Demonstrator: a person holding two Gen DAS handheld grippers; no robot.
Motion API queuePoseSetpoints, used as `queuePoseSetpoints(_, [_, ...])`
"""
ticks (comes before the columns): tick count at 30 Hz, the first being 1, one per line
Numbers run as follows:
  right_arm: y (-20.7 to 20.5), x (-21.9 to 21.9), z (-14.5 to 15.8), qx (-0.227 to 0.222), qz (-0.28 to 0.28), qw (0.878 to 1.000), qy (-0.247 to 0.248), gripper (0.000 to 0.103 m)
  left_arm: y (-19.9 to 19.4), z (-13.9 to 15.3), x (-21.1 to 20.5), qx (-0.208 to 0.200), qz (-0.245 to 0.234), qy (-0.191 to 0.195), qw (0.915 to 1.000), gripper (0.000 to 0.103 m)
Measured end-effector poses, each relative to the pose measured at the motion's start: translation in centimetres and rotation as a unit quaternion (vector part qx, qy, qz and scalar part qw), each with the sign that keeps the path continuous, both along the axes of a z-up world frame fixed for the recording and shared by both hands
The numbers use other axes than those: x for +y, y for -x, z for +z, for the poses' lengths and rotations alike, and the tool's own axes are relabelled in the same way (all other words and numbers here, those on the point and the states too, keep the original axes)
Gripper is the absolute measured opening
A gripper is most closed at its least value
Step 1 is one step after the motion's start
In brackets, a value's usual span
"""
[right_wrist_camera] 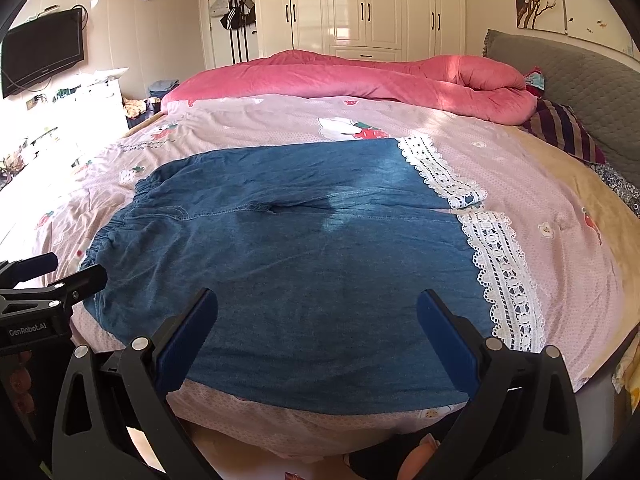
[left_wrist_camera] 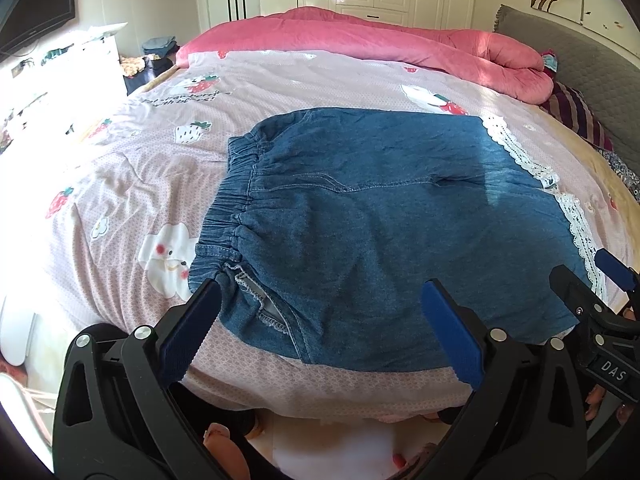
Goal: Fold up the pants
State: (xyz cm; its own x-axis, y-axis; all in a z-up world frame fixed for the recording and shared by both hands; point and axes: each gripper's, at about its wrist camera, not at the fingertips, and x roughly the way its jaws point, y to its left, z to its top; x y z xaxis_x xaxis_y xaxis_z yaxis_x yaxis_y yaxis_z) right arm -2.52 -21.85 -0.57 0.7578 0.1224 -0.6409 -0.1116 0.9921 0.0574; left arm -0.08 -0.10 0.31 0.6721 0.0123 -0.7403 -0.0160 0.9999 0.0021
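- left gripper [left_wrist_camera: 322,312]: jaws spread wide, nothing between them, poised over the near edge of the pants at the waistband end.
- right gripper [right_wrist_camera: 316,320]: jaws likewise spread, gripping nothing, poised over the near edge toward the lace end.
- pants [right_wrist_camera: 288,264]: blue denim, lying flat across the bed near its front edge; elastic waistband [left_wrist_camera: 224,208] to the left, white lace hem [right_wrist_camera: 496,264] to the right.
- bedspread [left_wrist_camera: 132,168]: pink, strawberry print, directly beneath the pants.
- pink quilt [right_wrist_camera: 360,76]: bunched along the far side of the bed.
- wardrobe [right_wrist_camera: 368,4]: cream doors, against the back wall.
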Motion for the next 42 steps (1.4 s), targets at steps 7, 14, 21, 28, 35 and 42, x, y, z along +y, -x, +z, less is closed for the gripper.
queuePoseSetpoints(7, [-0.1,0.1,-0.1,0.001,0.000,1.000,0.000,0.099,0.0,0.0,0.1,-0.001,0.001,0.000,1.0000,0.094])
queuePoseSetpoints(14, [-0.4,0.2,-0.5,0.008,0.002,1.000,0.002,0.099,-0.4,-0.1,0.4,0.000,0.002,0.005,1.0000,0.094])
queuePoseSetpoints(21, [-1.2,0.5,-0.8,0.014,0.014,1.000,-0.003,0.099,-0.9,-0.6,0.9,0.004,0.002,0.010,0.9999,0.094])
queuePoseSetpoints(28, [-3.6,0.4,-0.1,0.017,0.048,0.998,-0.020,0.099,-3.3,-0.7,3.0,0.012,-0.002,0.022,0.9997,0.094])
queuePoseSetpoints(35, [-8.4,0.7,0.5,0.038,0.077,0.996,-0.038,0.099,-8.1,0.4,8.2,-0.001,0.044,0.043,0.9981,0.094])
queuePoseSetpoints(42, [-14.3,1.5,0.6,0.065,0.099,0.992,-0.034,0.099,-15.5,0.4,10.4,0.008,0.041,0.008,0.9991,0.094])
